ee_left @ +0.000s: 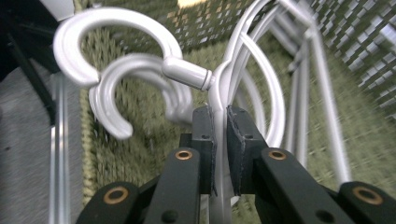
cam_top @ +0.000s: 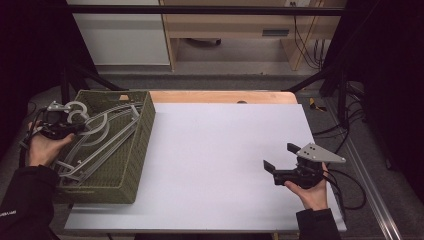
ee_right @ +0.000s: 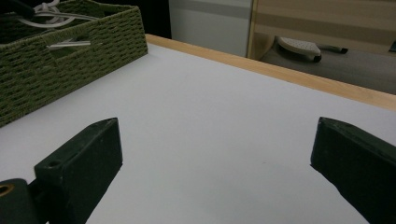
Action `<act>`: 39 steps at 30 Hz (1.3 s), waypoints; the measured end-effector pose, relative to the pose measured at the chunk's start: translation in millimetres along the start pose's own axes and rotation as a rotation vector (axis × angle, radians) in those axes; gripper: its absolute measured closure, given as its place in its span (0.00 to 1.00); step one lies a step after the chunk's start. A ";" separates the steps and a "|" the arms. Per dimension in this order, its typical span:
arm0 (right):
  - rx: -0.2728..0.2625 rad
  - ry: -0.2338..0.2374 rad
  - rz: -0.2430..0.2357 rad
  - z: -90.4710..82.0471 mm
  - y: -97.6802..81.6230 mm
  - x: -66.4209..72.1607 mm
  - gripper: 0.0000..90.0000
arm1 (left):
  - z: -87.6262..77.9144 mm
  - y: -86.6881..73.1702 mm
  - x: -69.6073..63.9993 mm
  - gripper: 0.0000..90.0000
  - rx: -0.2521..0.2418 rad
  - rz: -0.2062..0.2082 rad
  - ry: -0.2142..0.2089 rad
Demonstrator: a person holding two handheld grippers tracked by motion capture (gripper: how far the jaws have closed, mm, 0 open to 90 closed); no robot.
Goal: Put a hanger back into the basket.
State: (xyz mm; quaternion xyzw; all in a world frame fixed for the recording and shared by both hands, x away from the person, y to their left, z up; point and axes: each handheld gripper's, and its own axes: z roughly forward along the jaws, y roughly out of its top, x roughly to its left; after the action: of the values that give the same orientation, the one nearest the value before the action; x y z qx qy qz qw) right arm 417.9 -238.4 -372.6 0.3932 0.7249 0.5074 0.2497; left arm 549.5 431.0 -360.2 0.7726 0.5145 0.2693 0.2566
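— Several pale hangers (cam_top: 100, 137) piled in the green woven basket (cam_top: 131, 170) at the left edge of the tabletop (cam_top: 215, 165). Tangled, by the look of the overlapping hooks.

— Likely light and stiff, probably plastic or painted metal. Smooth too, so apt to slip or swivel in a pinch.

— Left hand-held gripper (ee_left: 219, 123) closed on one hanger (ee_left: 218, 93), pads either side of the thin neck just below the hook (ee_left: 116, 21). Sound spot: near the balance point, narrow enough to clamp.

— Expect snagging on the neighbours when lifted; hooks nested close together.

— Right hand-held gripper (ee_right: 215, 154) wide open, holding nothing, low over bare tabletop, well apart from the basket. Free to steady the basket if needed.
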 end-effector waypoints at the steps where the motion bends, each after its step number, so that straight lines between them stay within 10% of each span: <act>1: 0.000 0.000 0.000 0.0 0.0 -0.1 0.03 | 2.0 -1.1 -0.5 0.91 0.009 -0.002 0.005; 10: -0.004 0.003 -0.003 0.1 0.1 -0.1 0.03 | 2.1 -2.4 -2.3 0.91 0.007 -0.027 0.012; 17: -0.004 0.004 -0.002 0.3 0.1 0.2 0.03 | -5.9 1.6 -7.7 0.91 -0.072 0.031 0.041; 27: -0.012 0.004 0.000 -1.4 0.7 -0.4 0.03 | 9.3 -11.5 -4.1 0.85 0.064 0.003 -0.016; 33: -0.012 0.008 0.004 -1.2 0.7 -0.2 0.03 | -20.9 -10.7 -3.0 0.69 -0.103 -0.089 -0.090; 39: -0.025 0.011 0.012 -3.2 1.4 -0.9 0.03 | -49.5 -9.3 -25.2 0.51 -0.257 -0.069 -0.168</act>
State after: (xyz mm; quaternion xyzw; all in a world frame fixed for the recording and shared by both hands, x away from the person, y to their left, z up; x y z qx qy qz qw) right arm 416.4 -240.6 -370.2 0.3913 0.7177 0.5201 0.2475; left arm 501.5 416.6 -334.4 0.7349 0.4788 0.2584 0.4047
